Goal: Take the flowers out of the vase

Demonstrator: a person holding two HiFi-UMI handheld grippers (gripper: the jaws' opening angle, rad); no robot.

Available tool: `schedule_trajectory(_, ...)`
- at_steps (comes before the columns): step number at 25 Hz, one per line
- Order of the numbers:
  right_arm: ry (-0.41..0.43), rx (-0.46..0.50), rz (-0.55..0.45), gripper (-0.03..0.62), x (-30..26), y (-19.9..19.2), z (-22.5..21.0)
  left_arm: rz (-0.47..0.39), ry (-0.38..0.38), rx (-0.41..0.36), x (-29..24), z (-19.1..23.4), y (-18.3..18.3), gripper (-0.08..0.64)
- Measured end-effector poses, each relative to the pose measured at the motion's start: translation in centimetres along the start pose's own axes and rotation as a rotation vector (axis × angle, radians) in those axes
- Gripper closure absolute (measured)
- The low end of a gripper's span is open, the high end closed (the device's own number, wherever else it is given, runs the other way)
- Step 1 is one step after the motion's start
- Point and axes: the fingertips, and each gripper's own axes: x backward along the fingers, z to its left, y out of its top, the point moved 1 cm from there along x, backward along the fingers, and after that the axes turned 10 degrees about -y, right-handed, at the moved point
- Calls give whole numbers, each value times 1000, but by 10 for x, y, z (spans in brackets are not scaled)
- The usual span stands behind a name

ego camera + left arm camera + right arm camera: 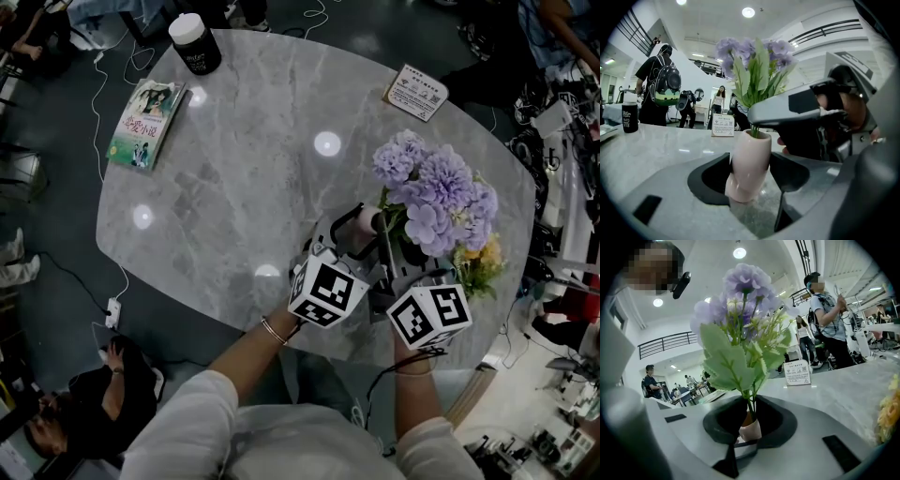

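At the near right of the marble table, the left gripper clamps the pale pink vase between its wide-set pads, apparently to hold it down and upright. The right gripper sits just above the vase's mouth, its jaws closed around the green stems of the purple flowers, which are not yet out of the vase. Gripping low on the stems, clear of leaves and blooms, looks meant to allow a clean upward lift. A yellow bunch lies just to the right.
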Motion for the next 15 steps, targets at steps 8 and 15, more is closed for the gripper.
schedule_trajectory(8,-5,9,-34,545,11,9,-4,1,3,9,-2,-5,-1,285)
schedule_trajectory(15,-9,20,-49,550,20,15,-5,-7,21,37,-2,-7,-1,284)
